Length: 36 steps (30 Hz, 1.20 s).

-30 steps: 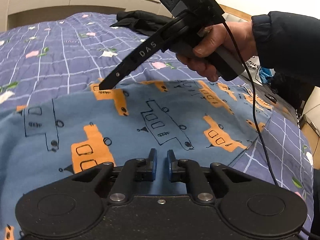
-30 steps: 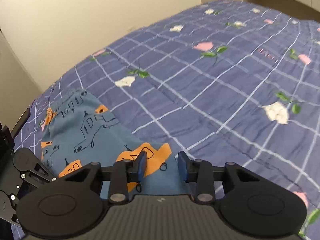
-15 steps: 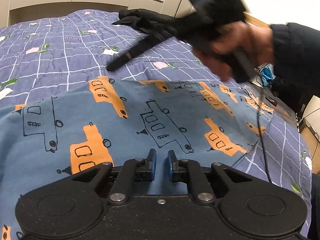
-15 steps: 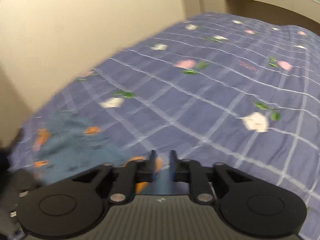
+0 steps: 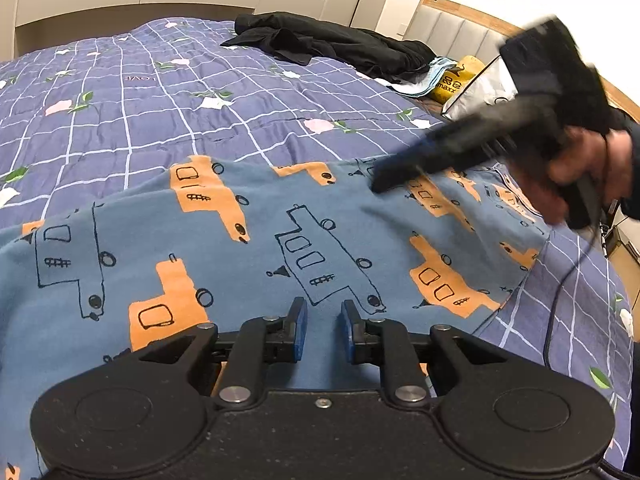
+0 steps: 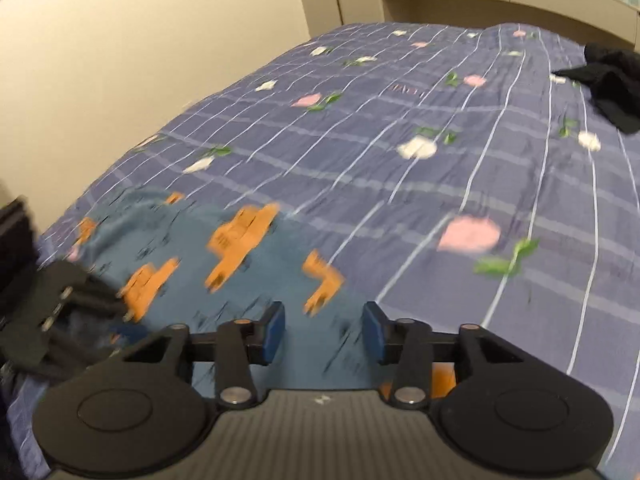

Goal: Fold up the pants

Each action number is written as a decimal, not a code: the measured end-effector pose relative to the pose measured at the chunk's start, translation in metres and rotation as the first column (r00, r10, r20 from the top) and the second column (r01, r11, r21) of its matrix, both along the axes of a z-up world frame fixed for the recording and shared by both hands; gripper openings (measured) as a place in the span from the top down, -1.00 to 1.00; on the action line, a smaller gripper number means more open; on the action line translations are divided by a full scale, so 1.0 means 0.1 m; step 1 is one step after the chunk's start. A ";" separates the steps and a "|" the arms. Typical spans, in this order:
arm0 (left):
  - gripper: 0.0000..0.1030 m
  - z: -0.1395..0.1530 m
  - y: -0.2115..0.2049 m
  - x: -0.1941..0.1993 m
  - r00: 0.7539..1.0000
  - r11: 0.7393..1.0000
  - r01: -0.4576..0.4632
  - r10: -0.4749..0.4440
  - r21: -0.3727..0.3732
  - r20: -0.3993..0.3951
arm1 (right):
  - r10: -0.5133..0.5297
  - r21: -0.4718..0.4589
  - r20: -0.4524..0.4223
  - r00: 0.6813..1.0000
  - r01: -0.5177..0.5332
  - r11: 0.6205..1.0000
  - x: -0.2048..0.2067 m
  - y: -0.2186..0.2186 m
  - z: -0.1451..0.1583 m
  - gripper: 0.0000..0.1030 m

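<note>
Since prev frame right gripper (image 6: 323, 334) jaws have spread wide, released, tips low over pants (image 5: 248, 248). Left gripper (image 5: 322, 330) jaws slightly parted, nothing held. Soft blue knit w/ orange vehicle print lies flat on quilted bed (image 5: 160, 120).

The left wrist view sits low and close over the pants (image 5: 280, 240), facing across the bed (image 5: 160, 100) toward the headboard (image 5: 460, 24). The right wrist view, blurred, looks from the pants' far edge toward the wall (image 6: 140, 60). Both views share the pants, quilt and black clothing (image 5: 340, 44).
</note>
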<state>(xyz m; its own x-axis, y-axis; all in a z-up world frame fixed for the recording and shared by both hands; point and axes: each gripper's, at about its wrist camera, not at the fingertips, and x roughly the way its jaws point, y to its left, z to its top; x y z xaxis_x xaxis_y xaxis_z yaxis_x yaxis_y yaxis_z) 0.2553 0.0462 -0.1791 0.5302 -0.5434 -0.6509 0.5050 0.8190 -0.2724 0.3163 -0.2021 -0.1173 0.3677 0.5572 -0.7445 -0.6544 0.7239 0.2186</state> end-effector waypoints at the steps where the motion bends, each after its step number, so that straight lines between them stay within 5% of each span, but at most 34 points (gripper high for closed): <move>1: 0.54 0.00 -0.01 0.00 1.000 1.000 0.002 -0.002 0.003 0.001 | 0.004 0.001 -0.013 1.000 -0.004 1.000 -0.07 -0.04 -0.03 0.06; 6: 0.53 0.01 0.00 0.00 1.000 1.000 0.007 -0.008 0.005 0.001 | -0.089 -0.072 0.042 0.995 0.091 0.993 -0.36 -0.31 -0.04 0.17; 12: 0.09 0.13 -0.04 0.01 1.000 1.000 -0.002 0.002 -0.018 0.022 | -0.358 0.066 0.152 0.921 0.352 0.934 -0.92 -1.07 0.43 -0.39; 15: -0.07 0.21 -0.13 -0.01 1.000 0.997 0.006 -0.005 -0.074 0.018 | -0.499 0.168 0.095 0.861 0.480 0.861 -1.31 -1.60 0.48 -0.49; 18: -0.28 0.30 -0.41 0.01 1.000 0.994 0.011 -0.012 -0.112 -0.012 | -0.648 0.271 -0.029 0.761 0.630 0.728 -1.75 -2.15 0.30 -0.51; 24: -0.67 0.57 -1.20 0.10 0.998 0.997 0.061 -0.060 0.046 -0.020 | -0.756 0.432 -0.237 0.610 0.763 0.481 -2.14 -2.76 -0.18 -0.51; 30: -0.67 0.87 -1.75 0.40 0.989 0.997 0.077 -0.079 -0.018 -0.127 | -0.765 0.492 -0.330 0.553 0.792 0.361 -2.03 -2.95 -0.53 -0.40; 36: -0.67 1.03 -2.50 0.79 0.970 0.992 0.121 -0.127 -0.043 -0.207 | -0.742 0.483 -0.410 0.531 0.816 0.316 -1.79 -3.12 -0.80 0.14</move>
